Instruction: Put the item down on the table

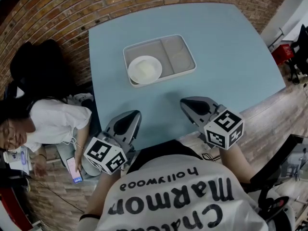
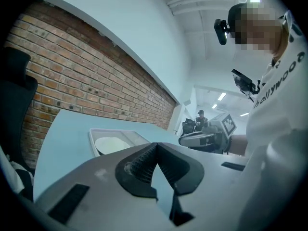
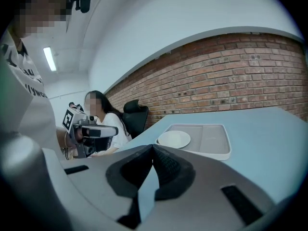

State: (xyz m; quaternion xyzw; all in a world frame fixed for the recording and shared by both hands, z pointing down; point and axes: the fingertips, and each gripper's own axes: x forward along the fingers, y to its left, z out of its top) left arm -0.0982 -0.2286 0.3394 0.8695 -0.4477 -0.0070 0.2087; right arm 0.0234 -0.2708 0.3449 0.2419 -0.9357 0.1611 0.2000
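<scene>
A pale blue table [image 1: 231, 57] fills the middle of the head view, with a red brick wall [image 1: 57, 18] running round it from 9 o'clock to 12 o'clock. Towards the table's 12 o'clock side sits a light grey rectangular plastic tray [image 1: 154, 40] split into compartments. A round white plate [image 1: 145, 70] lies flat in the compartment at the tray's 9 o'clock end, so the plate is down in the tray and the tray is down on the table. No gripper touches either of them.

The left gripper [image 1: 134, 113] is at 7 o'clock from the tray, its tips over the table's near edge. In the left gripper view its ribbed dark pads [image 2: 142, 165] meet at the tip and hold nothing. The tray and plate show beyond them at 10 o'clock. The right gripper [image 1: 185, 102] is at 5 o'clock from the tray, well apart from it. In the right gripper view its jaws are likewise clenched together and empty, with the tray ahead at 1 o'clock. Each gripper carries its black-and-white marker cube [image 1: 224, 129] at the rear.

At 9 o'clock from the table a seated person in a white shirt [image 1: 53, 121] holds a lit phone [image 1: 74, 170], beside a black office chair [image 1: 33, 64]
</scene>
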